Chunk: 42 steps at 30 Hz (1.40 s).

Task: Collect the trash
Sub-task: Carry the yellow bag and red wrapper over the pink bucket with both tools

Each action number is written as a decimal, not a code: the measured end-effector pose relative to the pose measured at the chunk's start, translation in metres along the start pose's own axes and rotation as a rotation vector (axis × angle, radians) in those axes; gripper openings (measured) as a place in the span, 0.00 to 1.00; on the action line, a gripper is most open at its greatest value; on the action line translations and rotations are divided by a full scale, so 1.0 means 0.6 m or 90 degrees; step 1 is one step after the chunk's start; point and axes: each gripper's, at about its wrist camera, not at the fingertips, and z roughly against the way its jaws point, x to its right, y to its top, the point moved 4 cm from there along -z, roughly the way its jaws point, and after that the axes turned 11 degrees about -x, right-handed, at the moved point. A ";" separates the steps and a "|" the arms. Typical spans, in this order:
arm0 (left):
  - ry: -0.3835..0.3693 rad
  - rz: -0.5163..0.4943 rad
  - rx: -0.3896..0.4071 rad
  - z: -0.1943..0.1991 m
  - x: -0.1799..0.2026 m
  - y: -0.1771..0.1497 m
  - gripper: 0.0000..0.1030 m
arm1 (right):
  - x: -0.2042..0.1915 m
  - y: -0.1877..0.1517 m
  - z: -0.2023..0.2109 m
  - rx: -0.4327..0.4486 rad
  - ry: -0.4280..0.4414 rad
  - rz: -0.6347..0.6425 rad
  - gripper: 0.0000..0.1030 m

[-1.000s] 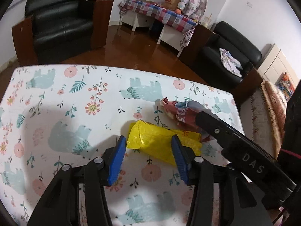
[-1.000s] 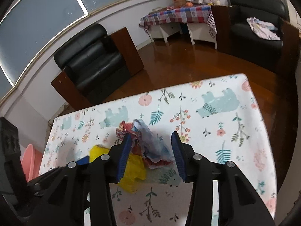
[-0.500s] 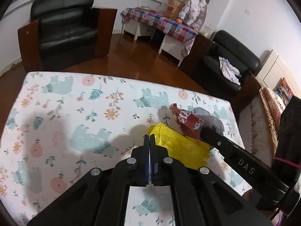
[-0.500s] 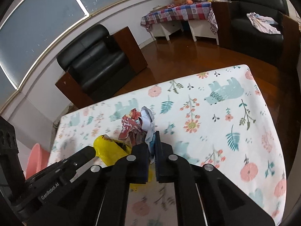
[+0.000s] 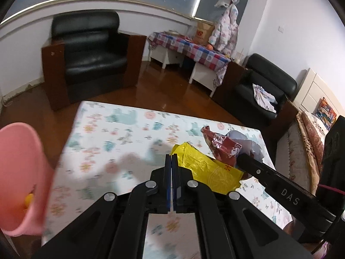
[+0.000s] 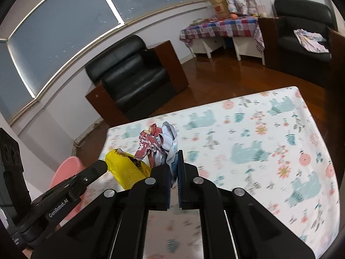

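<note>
My left gripper [image 5: 171, 158] is shut on the corner of a crumpled yellow wrapper [image 5: 207, 172] and holds it above the table; the wrapper also shows in the right wrist view [image 6: 127, 168]. My right gripper [image 6: 174, 159] is shut on a crumpled red-and-grey wrapper [image 6: 159, 144] and lifts it; that wrapper shows in the left wrist view [image 5: 224, 146] just right of the yellow one. A pink bin [image 5: 19, 179] is at the left edge, with something yellow inside; it also shows in the right wrist view [image 6: 66, 170].
The table has a floral bear-print cloth [image 6: 269, 140] [image 5: 112, 142]. A black armchair [image 5: 90, 49] stands beyond it on the wooden floor. A second black armchair [image 5: 263, 86] and a checked-cloth side table [image 5: 194, 49] stand at the right.
Both grippers shut, the left on the yellow wrapper and the right on the red-and-grey one, then lifted them and moved left. The pink bin has come into view.
</note>
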 end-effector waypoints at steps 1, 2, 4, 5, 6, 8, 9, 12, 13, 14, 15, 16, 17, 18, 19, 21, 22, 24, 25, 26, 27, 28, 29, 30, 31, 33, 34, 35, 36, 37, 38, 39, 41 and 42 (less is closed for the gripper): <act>0.004 0.001 0.007 0.015 -0.010 -0.004 0.00 | -0.010 -0.002 0.001 0.001 0.003 0.003 0.05; 0.010 0.000 0.015 0.029 -0.020 -0.008 0.00 | -0.021 -0.005 0.003 0.002 0.006 0.007 0.05; 0.024 -0.002 0.033 0.058 -0.041 -0.016 0.00 | -0.050 -0.013 0.005 0.003 0.011 0.021 0.05; 0.030 -0.001 0.039 0.068 -0.048 -0.019 0.00 | -0.060 -0.016 0.006 0.003 0.012 0.026 0.05; 0.036 0.000 0.046 0.081 -0.058 -0.024 0.00 | -0.077 -0.020 0.005 0.002 0.015 0.034 0.05; 0.044 0.008 0.055 0.103 -0.079 -0.033 0.00 | -0.101 -0.026 0.003 0.000 0.019 0.045 0.05; 0.046 0.012 0.058 0.107 -0.084 -0.035 0.00 | -0.117 -0.029 0.001 -0.003 0.023 0.054 0.05; 0.060 0.026 0.069 0.135 -0.119 -0.049 0.00 | -0.158 -0.042 -0.006 -0.008 0.026 0.080 0.05; 0.064 0.031 0.072 0.141 -0.129 -0.052 0.00 | -0.170 -0.045 -0.008 -0.009 0.027 0.087 0.05; 0.070 0.037 0.075 0.148 -0.140 -0.056 0.00 | -0.185 -0.049 -0.012 -0.013 0.029 0.097 0.05; 0.075 0.042 0.076 0.154 -0.150 -0.060 0.00 | -0.197 -0.052 -0.016 -0.016 0.031 0.104 0.05; 0.079 0.046 0.077 0.157 -0.158 -0.062 0.00 | -0.205 -0.055 -0.019 -0.018 0.032 0.108 0.05; 0.085 0.052 0.079 0.163 -0.171 -0.066 0.00 | -0.218 -0.059 -0.024 -0.022 0.034 0.116 0.05; 0.089 0.057 0.081 0.167 -0.181 -0.068 0.00 | -0.227 -0.061 -0.027 -0.024 0.035 0.120 0.05; 0.094 0.061 0.082 0.171 -0.191 -0.071 0.00 | -0.235 -0.063 -0.030 -0.025 0.036 0.125 0.05; 0.103 0.069 0.085 0.178 -0.210 -0.076 0.00 | -0.252 -0.066 -0.036 -0.030 0.039 0.133 0.05; 0.109 0.071 0.086 0.180 -0.217 -0.077 0.00 | -0.260 -0.068 -0.039 -0.032 0.040 0.136 0.05; 0.122 0.075 0.090 0.188 -0.235 -0.082 0.00 | -0.276 -0.070 -0.046 -0.036 0.042 0.144 0.05; 0.126 0.077 0.093 0.191 -0.243 -0.083 0.00 | -0.285 -0.070 -0.050 -0.038 0.043 0.149 0.05; 0.130 0.080 0.095 0.195 -0.250 -0.084 0.00 | -0.293 -0.071 -0.054 -0.040 0.044 0.153 0.05; 0.134 0.083 0.097 0.198 -0.257 -0.086 0.00 | -0.298 -0.073 -0.056 -0.041 0.045 0.156 0.05; 0.139 0.086 0.100 0.203 -0.265 -0.089 0.00 | -0.306 -0.073 -0.059 -0.043 0.046 0.160 0.05; 0.144 0.091 0.102 0.208 -0.273 -0.091 0.00 | -0.312 -0.074 -0.062 -0.044 0.046 0.162 0.05; 0.147 0.095 0.104 0.212 -0.282 -0.093 0.00 | -0.322 -0.075 -0.067 -0.047 0.048 0.166 0.05; 0.150 0.100 0.105 0.215 -0.289 -0.095 0.00 | -0.329 -0.075 -0.070 -0.050 0.049 0.171 0.05; 0.156 0.112 0.107 0.222 -0.307 -0.099 0.00 | -0.345 -0.079 -0.076 -0.054 0.050 0.184 0.05; 0.160 0.117 0.108 0.223 -0.313 -0.100 0.00 | -0.351 -0.081 -0.079 -0.056 0.051 0.189 0.05; 0.164 0.122 0.110 0.225 -0.320 -0.101 0.00 | -0.358 -0.083 -0.081 -0.059 0.052 0.194 0.05; 0.169 0.129 0.111 0.228 -0.331 -0.103 0.00 | -0.363 -0.084 -0.084 -0.060 0.052 0.198 0.05; 0.172 0.134 0.112 0.229 -0.337 -0.105 0.00 | -0.369 -0.085 -0.086 -0.061 0.052 0.203 0.05; 0.178 0.139 0.113 0.231 -0.347 -0.106 0.00 | -0.377 -0.087 -0.090 -0.064 0.052 0.208 0.05; 0.182 0.144 0.113 0.233 -0.355 -0.109 0.00 | -0.383 -0.087 -0.093 -0.068 0.053 0.212 0.05; 0.188 0.154 0.112 0.233 -0.371 -0.111 0.00 | -0.395 -0.092 -0.097 -0.071 0.055 0.218 0.05; 0.190 0.159 0.111 0.232 -0.380 -0.113 0.00 | -0.396 -0.092 -0.098 -0.072 0.055 0.222 0.05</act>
